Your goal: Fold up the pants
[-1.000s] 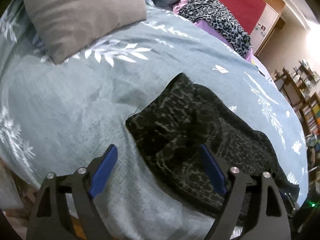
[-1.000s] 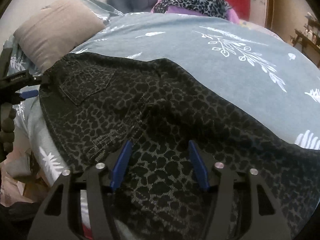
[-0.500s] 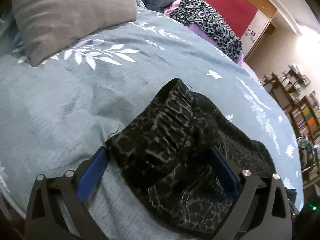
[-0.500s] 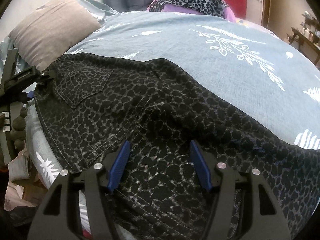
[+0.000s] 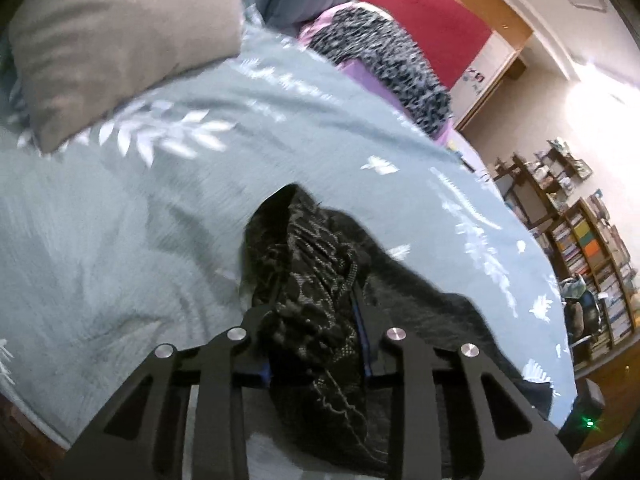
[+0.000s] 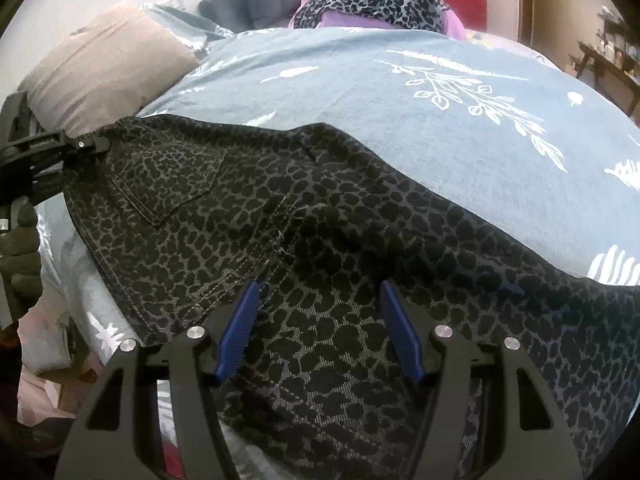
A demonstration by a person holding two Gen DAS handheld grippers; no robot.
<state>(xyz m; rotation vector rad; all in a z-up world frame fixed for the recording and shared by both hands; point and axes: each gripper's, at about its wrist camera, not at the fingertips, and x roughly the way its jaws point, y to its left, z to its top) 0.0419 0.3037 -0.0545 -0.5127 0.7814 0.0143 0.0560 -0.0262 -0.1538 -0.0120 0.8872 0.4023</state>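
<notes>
The dark leopard-print pants (image 6: 320, 216) lie spread across a grey-blue leaf-print bedspread (image 6: 400, 92), waist at the left with a back pocket showing. My left gripper (image 5: 312, 312) is shut on the bunched waistband of the pants (image 5: 308, 264), which is pinched up between its jaws. It also shows at the left edge of the right wrist view (image 6: 84, 144), gripping the waist corner. My right gripper (image 6: 318, 312) is open, its blue pads (image 6: 240, 320) resting just over the pants near the seat seam.
A tan pillow (image 5: 112, 40) lies at the head of the bed (image 5: 120, 220). A leopard-print cloth on purple fabric (image 5: 380, 60) lies further back by a red headboard. Bookshelves (image 5: 580, 240) stand at the right. The bed edge is at the lower left.
My left gripper moved forward onto the waistband and closed on it, bunching the fabric. My right gripper stayed open and shifted slightly over the pants.
</notes>
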